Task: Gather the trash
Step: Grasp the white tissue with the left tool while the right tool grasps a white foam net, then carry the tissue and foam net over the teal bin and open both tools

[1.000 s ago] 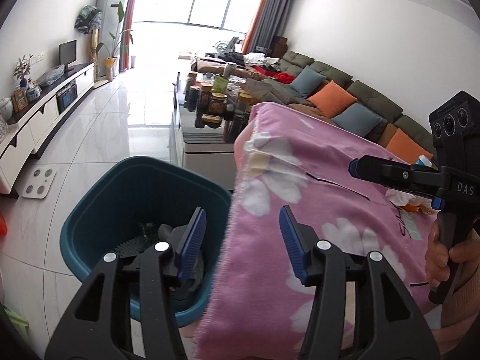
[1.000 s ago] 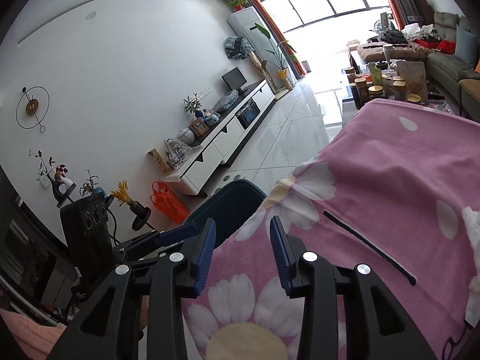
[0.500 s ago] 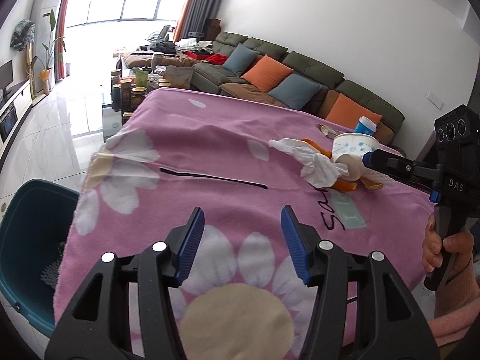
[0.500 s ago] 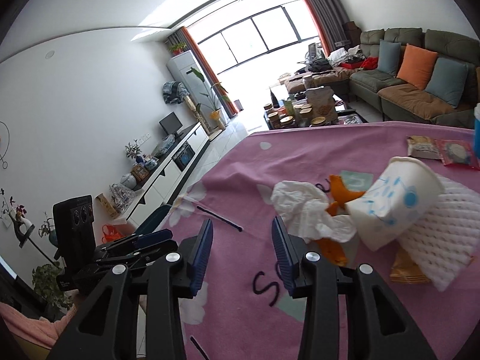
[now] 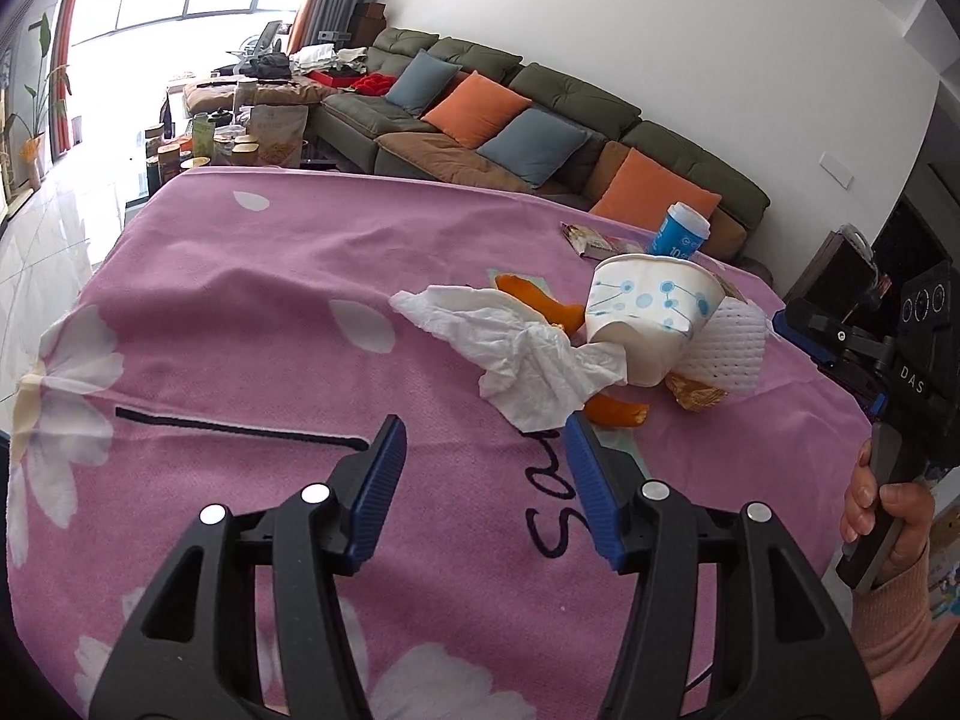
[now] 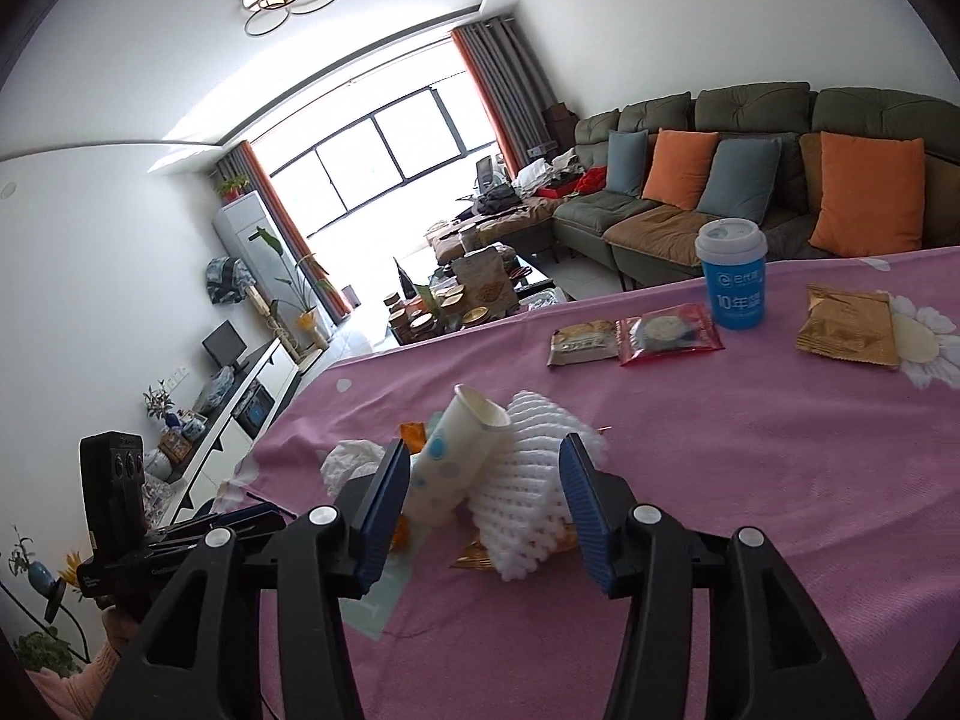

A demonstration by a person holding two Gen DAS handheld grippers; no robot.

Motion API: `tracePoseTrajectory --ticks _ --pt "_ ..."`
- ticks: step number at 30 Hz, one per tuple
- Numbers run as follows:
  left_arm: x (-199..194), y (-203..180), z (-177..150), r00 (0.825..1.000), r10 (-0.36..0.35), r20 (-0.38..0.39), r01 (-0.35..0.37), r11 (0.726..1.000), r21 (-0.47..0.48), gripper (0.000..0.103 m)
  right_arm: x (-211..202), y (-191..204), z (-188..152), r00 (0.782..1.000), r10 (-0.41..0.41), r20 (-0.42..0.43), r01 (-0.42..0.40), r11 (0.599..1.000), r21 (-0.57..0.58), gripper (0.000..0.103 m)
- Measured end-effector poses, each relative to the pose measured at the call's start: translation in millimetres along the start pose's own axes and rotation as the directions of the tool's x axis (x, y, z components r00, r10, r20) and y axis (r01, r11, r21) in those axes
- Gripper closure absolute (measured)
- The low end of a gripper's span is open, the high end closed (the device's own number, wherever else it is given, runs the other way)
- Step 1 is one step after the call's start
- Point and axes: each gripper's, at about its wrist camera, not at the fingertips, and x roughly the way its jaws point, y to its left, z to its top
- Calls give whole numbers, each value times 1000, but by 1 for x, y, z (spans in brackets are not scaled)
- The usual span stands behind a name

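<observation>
- Right gripper [image 6: 483, 501], black frame with blue ribbed pads: jaws wide apart, holding nothing; the tipped white paper cup with blue dots [image 6: 447, 468] and the white foam fruit net [image 6: 531, 507] lie between its fingers, contact not discernible.
- Left gripper [image 5: 483, 480], same build: jaws wide apart, empty, hovering above the pink flower-print tablecloth [image 5: 252, 312]; its right pad sits just beside the crumpled white tissue [image 5: 522, 354].
- Change: a second ago both cameras faced the teal bin beside the table's edge; now both face the trash heap, and the bin has left view. Judgement: a fresh pickup run is beginning.
- Trash heap: cup, tissue, net, orange peel pieces [image 5: 612, 411], clustered toward the table's right edge as the left camera frames it.
- Farther items: blue lidded cup [image 6: 733, 276] and three snack packets [image 6: 669, 333] toward the far edge, well apart from the heap.
</observation>
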Motion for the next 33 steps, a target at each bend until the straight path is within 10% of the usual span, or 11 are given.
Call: tracePoseTrajectory --ticks 16,19,26,33 --pt "50 -5 26 993 -33 -110 28 999 -45 46 27 -39 -4 998 6 -62 1 994 105 49" --pt "61 -3 30 990 -56 -129 47 996 -71 49 29 -39 -4 997 23 -73 -15 994 112 62" --pt "75 -5 32 984 -97 -148 85 993 -87 89 21 -36 -6 996 51 -69 -44 994 99 91" --pt "62 -9 28 989 -96 -114 89 994 -68 94 7 -35 -1 997 63 -34 -59 994 97 92"
